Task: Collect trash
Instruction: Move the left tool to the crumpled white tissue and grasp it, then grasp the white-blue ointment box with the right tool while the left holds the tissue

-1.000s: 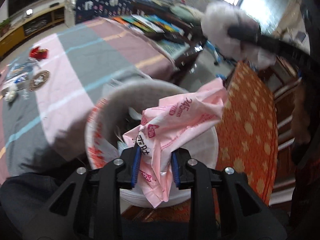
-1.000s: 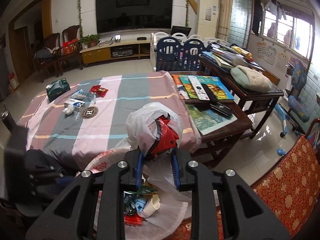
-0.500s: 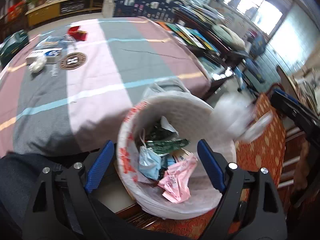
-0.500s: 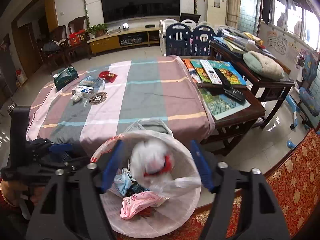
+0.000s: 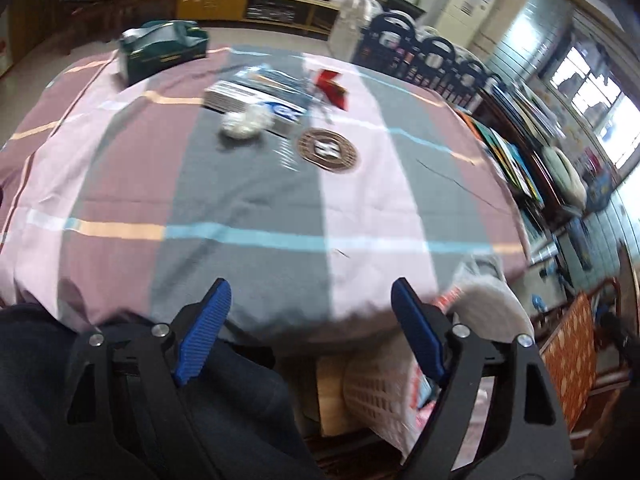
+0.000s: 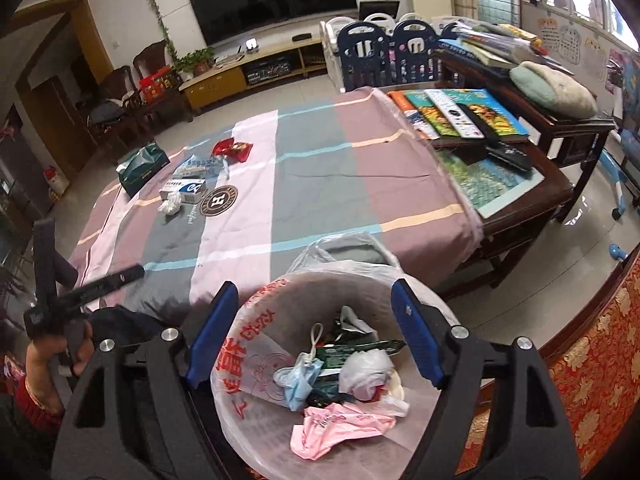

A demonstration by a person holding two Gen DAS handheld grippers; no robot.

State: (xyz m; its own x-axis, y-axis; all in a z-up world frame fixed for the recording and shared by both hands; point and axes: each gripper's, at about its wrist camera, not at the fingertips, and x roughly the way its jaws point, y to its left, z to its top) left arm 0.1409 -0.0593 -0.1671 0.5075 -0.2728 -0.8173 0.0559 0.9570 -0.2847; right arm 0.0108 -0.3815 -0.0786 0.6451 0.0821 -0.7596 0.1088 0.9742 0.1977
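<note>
My right gripper (image 6: 316,316) is open and empty, right above the lined trash bin (image 6: 256,360). In the bin lie a pink wrapper (image 6: 340,424), a white and red plastic bag (image 6: 366,370) and a blue mask (image 6: 298,378). My left gripper (image 5: 310,312) is open and empty, over the near edge of the striped table (image 5: 248,200). On the table lie a crumpled tissue (image 5: 244,122), a blue and white box (image 5: 256,98), a red wrapper (image 5: 330,86) and a round brown coaster (image 5: 328,150). The same items show in the right wrist view: tissue (image 6: 171,203), box (image 6: 185,190), red wrapper (image 6: 233,148).
A green tissue pack (image 5: 164,50) stands at the table's far left. The bin (image 5: 472,340) shows at the table's right corner in the left view. A dark side table with books and remotes (image 6: 472,120) stands right. A red patterned seat (image 6: 600,360) is at the near right.
Both grippers opened and dropped their trash, the pink wrapper and the white-red bag, into the bin. The left gripper then swung left, away from the bin, over the table.
</note>
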